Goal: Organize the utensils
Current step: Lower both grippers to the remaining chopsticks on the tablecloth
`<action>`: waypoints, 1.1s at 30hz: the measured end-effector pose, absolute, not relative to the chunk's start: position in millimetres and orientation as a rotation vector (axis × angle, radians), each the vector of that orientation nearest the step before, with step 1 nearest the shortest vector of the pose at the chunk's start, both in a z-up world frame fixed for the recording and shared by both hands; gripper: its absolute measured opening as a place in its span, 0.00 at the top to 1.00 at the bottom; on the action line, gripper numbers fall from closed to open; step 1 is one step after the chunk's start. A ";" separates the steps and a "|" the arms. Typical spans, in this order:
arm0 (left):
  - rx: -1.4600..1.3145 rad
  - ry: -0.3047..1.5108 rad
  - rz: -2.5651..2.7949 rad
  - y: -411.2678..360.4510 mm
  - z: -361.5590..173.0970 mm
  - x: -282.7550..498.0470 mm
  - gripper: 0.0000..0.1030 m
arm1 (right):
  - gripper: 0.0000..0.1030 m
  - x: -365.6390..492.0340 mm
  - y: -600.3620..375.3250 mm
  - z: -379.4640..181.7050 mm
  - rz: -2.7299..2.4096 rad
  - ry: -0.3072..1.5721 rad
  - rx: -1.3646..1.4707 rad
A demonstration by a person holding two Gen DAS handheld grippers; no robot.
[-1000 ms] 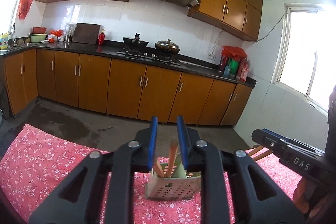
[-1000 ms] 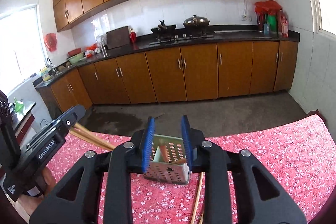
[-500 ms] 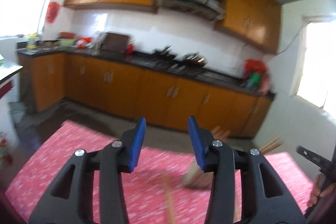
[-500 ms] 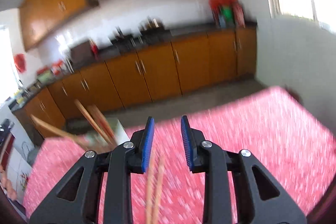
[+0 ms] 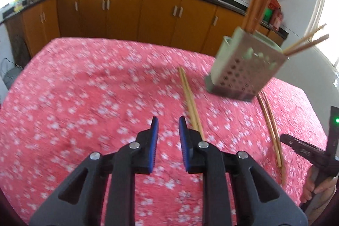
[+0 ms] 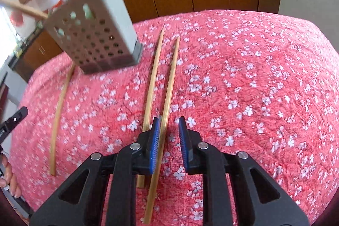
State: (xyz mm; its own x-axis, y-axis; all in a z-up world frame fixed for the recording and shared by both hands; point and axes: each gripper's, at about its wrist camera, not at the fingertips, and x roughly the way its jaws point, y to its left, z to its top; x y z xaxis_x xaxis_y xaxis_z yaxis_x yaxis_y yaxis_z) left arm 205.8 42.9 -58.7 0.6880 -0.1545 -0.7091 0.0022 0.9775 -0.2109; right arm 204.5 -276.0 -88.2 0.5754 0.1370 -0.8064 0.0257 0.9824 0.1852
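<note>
A perforated grey-green utensil holder point(image 5: 243, 69) stands on the pink flowered tablecloth point(image 5: 84, 99) with several wooden chopsticks in it; it also shows in the right wrist view point(image 6: 93, 35). A pair of chopsticks point(image 5: 190, 103) lies just ahead and right of my open, empty left gripper point(image 5: 168, 126). Another pair point(image 5: 271, 128) lies further right. In the right wrist view two chopsticks point(image 6: 163, 99) lie under my open right gripper point(image 6: 168, 126), one between the fingers, untouched. A third chopstick point(image 6: 59, 109) lies to the left.
The table's far edge faces brown kitchen cabinets point(image 5: 127, 12) and a dark counter. The other gripper's body shows at the right edge of the left wrist view point(image 5: 313, 154) and at the left edge of the right wrist view point(image 6: 12, 122).
Both grippers have tilted down from facing the kitchen to looking at the tablecloth. They have come closer to the loose chopsticks. Both stay open.
</note>
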 end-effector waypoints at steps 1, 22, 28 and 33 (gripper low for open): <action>-0.202 0.817 -0.100 39.2 -60.9 206.5 0.83 | 0.81 205.3 -274.3 -88.9 0.073 0.957 0.178; -0.083 0.927 -0.172 -16.0 -102.7 211.5 0.89 | 0.92 194.1 -286.1 -93.3 0.006 0.938 0.114; -0.073 0.920 -0.114 -7.8 -103.4 221.5 0.92 | 0.92 179.2 -279.4 -97.2 0.015 0.925 0.061; -0.094 0.919 -0.032 19.7 -103.4 239.0 0.92 | 0.93 186.7 -280.1 -96.0 -0.032 0.901 0.062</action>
